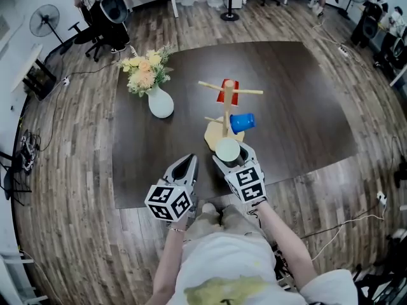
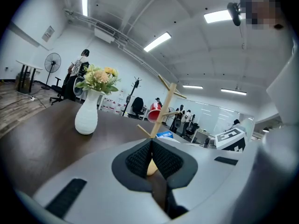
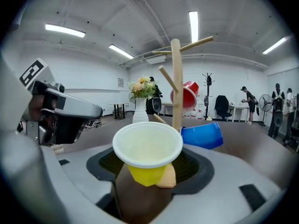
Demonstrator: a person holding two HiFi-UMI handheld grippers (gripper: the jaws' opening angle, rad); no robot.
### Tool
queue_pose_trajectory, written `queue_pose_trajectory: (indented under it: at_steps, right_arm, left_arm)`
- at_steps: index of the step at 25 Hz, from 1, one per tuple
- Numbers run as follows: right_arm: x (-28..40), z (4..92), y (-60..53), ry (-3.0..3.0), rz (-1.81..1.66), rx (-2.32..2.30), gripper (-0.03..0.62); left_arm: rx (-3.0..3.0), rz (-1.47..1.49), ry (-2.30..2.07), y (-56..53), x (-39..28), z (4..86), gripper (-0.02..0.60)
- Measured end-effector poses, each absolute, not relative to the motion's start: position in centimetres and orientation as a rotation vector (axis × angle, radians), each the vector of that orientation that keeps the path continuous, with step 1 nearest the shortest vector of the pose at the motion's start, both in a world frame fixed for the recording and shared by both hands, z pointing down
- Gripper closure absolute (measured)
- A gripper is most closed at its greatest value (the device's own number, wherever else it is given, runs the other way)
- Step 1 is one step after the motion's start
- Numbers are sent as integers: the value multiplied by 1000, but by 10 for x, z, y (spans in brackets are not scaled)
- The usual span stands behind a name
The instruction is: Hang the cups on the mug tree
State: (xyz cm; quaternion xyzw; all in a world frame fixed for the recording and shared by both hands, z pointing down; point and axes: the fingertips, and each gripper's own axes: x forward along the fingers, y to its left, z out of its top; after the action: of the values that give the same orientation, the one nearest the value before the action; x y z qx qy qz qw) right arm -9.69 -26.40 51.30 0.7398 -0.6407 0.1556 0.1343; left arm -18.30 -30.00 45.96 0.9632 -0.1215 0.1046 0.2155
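Note:
A wooden mug tree (image 1: 227, 107) stands on a round base at the middle of the dark tabletop (image 1: 299, 107). A red cup (image 1: 227, 89) hangs on a far peg and a blue cup (image 1: 242, 122) on a lower right peg. My right gripper (image 1: 229, 155) is shut on a yellow cup (image 1: 227, 150) with a white inside, held mouth up just in front of the tree's base. In the right gripper view the yellow cup (image 3: 147, 150) sits between the jaws, before the tree (image 3: 176, 83). To its left, my left gripper (image 1: 186, 164) is shut and empty, its pads (image 2: 140, 158) meeting.
A white vase of flowers (image 1: 159, 100) stands on the table's far left part. Wood floor surrounds the table, with office chairs, a fan (image 1: 44, 21) and cables along the room's edges. People stand far off in the background of the gripper views.

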Motion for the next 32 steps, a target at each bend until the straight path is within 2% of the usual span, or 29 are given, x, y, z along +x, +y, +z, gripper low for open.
queue_pose_trajectory:
  at_steps: [18, 32]
  right_arm:
    - [-11, 444, -221, -1635, 261, 2155, 279]
    - [23, 407, -232, -1520, 143, 2041, 279]
  left_arm:
    - [2727, 216, -237, -267, -132, 414, 558]
    - [2802, 195, -197, -264, -111, 381, 558]
